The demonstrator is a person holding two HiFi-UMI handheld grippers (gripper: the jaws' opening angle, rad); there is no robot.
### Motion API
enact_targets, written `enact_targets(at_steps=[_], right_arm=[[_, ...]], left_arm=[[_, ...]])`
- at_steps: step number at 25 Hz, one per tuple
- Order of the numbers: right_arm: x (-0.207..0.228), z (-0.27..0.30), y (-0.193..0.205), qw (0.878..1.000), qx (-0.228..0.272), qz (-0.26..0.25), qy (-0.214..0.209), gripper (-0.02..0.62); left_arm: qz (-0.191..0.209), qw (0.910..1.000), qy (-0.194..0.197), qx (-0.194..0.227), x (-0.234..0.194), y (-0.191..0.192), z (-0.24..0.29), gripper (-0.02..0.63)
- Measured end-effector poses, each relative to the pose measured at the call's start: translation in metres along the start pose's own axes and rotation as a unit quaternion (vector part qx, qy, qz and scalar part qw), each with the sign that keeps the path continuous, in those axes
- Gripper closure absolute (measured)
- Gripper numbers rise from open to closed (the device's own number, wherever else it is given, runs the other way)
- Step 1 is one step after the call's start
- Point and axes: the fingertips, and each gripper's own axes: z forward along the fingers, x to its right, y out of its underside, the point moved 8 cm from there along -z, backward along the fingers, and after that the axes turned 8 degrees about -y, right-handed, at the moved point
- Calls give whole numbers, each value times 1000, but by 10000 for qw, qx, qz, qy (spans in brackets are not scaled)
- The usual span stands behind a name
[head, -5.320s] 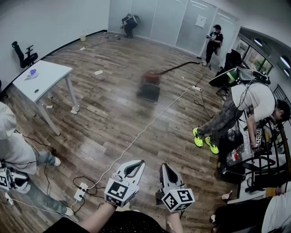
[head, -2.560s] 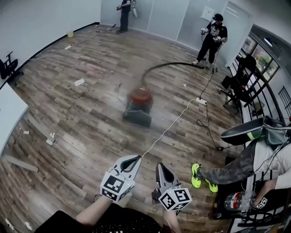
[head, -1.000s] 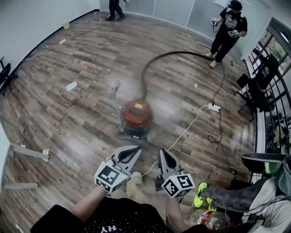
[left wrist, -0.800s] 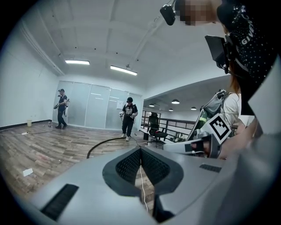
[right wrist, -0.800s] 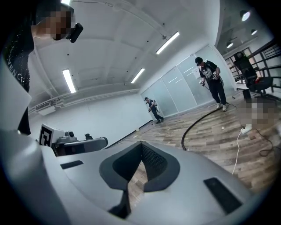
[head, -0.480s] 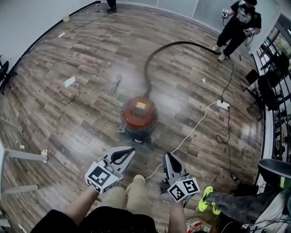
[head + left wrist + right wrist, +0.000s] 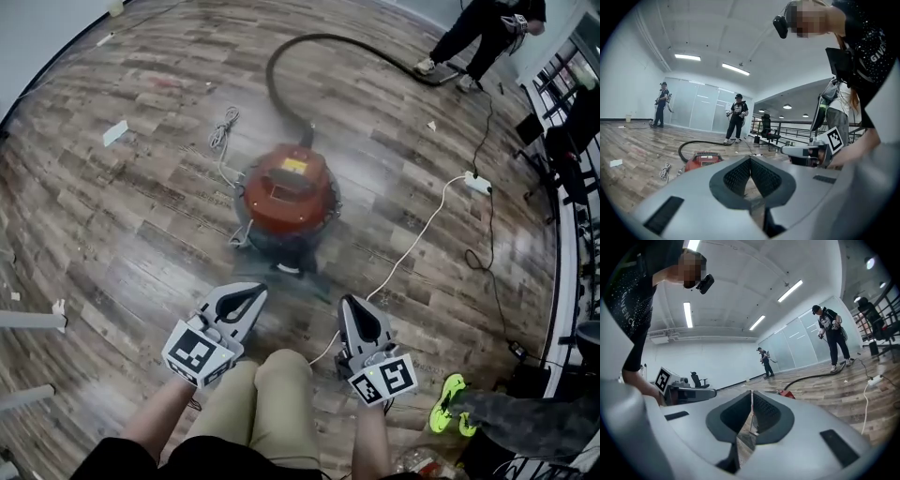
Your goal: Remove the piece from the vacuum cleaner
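since neither gripper touches the vacuum cleaner yet, the step in hand reads as the approach, with the removal itself not begun. the red, round-bodied machine sits on the wooden floor just ahead of the person's bent knees. its black hose joins the far side and curves away toward another person's feet at the top right. the left gripper and the right gripper hang side by side, near the machine's closest edge but apart from it, both pointing roughly level toward it. each gripper's own view shows its jaws pressed together with nothing between the pads, so both are closed and empty. a white cable runs over the floor beside the right gripper to a power strip.

which piece is meant i cannot tell from here; the hose and the red top with its yellow label seem the likeliest candidates. the next move calls for parting the jaws and closing the last gap to the body. it probably also calls for bracing the machine with one gripper while the other takes the piece, since a vacuum on a smooth floor may slide under a one-sided pull.
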Motion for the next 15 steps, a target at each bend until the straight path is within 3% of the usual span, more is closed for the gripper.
enact_targets(at_steps=[7,10,11,13,15], right_arm=[[44,0,108,9992,336,-150,171,586],[54,-2,136,9978,590,-139,254,585],[54,-2,141,9978,584,-207,215,574],[54,1,150,9985,381,-387,111,463],[53,6,161,9989,142,-433,107,387]], left_arm=[[-93,9992,-98,387,-36,121,16,597],[103,9968,-206,763,-49,151,16,595],[184,9960,-239,843,-51,158,15,553],[319,9950,-289,904,-59,168,13,406],[322,9948,-380,883,-73,178,13,359]])
